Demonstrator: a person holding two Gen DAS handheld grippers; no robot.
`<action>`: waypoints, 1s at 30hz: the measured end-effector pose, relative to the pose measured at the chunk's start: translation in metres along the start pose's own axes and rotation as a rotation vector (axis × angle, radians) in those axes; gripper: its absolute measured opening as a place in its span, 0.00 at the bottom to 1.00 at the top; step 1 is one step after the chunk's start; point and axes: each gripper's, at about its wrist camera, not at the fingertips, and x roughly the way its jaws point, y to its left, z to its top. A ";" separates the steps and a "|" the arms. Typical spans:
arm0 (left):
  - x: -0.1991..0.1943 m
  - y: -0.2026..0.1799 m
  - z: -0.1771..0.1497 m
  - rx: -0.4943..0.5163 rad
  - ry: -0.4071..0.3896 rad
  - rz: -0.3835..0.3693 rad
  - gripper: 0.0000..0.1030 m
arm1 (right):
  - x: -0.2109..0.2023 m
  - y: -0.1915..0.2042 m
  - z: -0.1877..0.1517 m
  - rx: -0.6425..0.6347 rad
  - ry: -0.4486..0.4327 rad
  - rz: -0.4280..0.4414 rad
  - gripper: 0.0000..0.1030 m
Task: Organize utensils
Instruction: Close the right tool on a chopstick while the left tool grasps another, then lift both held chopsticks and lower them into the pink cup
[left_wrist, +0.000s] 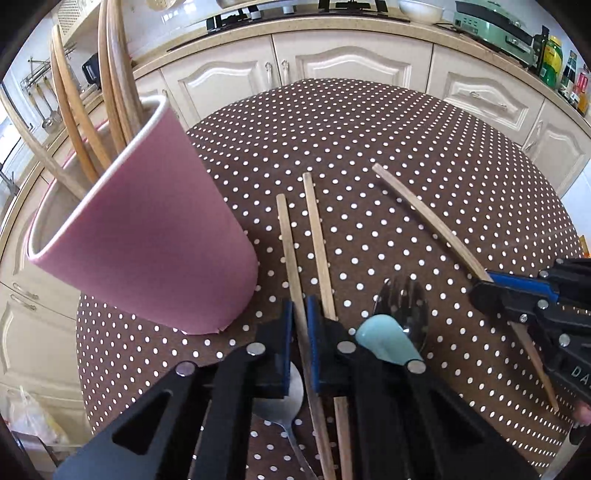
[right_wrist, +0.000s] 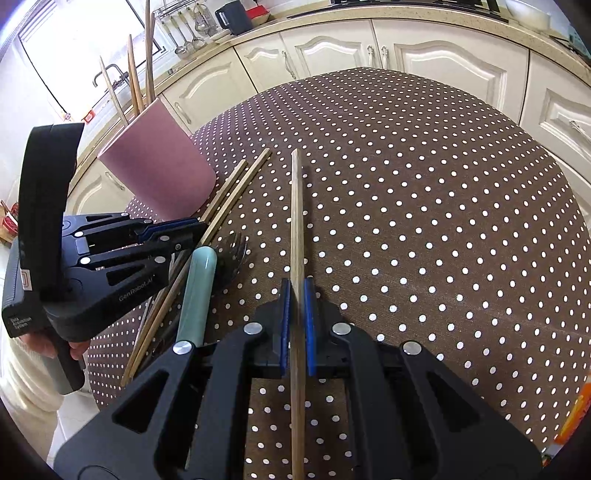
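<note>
Chopsticks sit in both my tools at once: my left gripper (left_wrist: 299, 332) has its jaws pinched on one chopstick (left_wrist: 291, 254) low in the centre of the left wrist view, and my right gripper (right_wrist: 297, 317) has its jaws pressed on another chopstick (right_wrist: 296, 221) that points straight up the middle of the right wrist view. A third chopstick (left_wrist: 319, 251) lies on the dotted bench (left_wrist: 406, 147) just beside the one my left jaws hold, and I judge the danger is there: the two run so close that lifting mine could drag or flick its neighbour. Both held sticks are gripped well along their length, so either may swing in the jaws and miss the cup's mouth, or knock the cup over. A fork with a pale green handle (right_wrist: 195, 295) lies between my two tools, its tines near the loose stick, and a spoon (left_wrist: 291, 391) shows under my left jaws; either could be bumped. The pink cup (left_wrist: 147, 236) stands at the left of the frame, upright on the bench, with several wooden chopsticks (left_wrist: 110, 74) already standing in it and leaning out of its mouth toward the upper left.
</note>
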 end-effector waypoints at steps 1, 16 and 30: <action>-0.001 0.000 -0.004 -0.006 -0.004 -0.002 0.07 | -0.001 0.000 0.000 0.004 -0.003 0.000 0.07; -0.042 0.008 -0.042 -0.057 -0.114 -0.048 0.06 | -0.027 -0.007 0.004 0.040 -0.057 -0.002 0.07; -0.151 0.034 -0.076 -0.181 -0.522 0.027 0.06 | -0.086 0.032 0.031 0.054 -0.380 0.145 0.07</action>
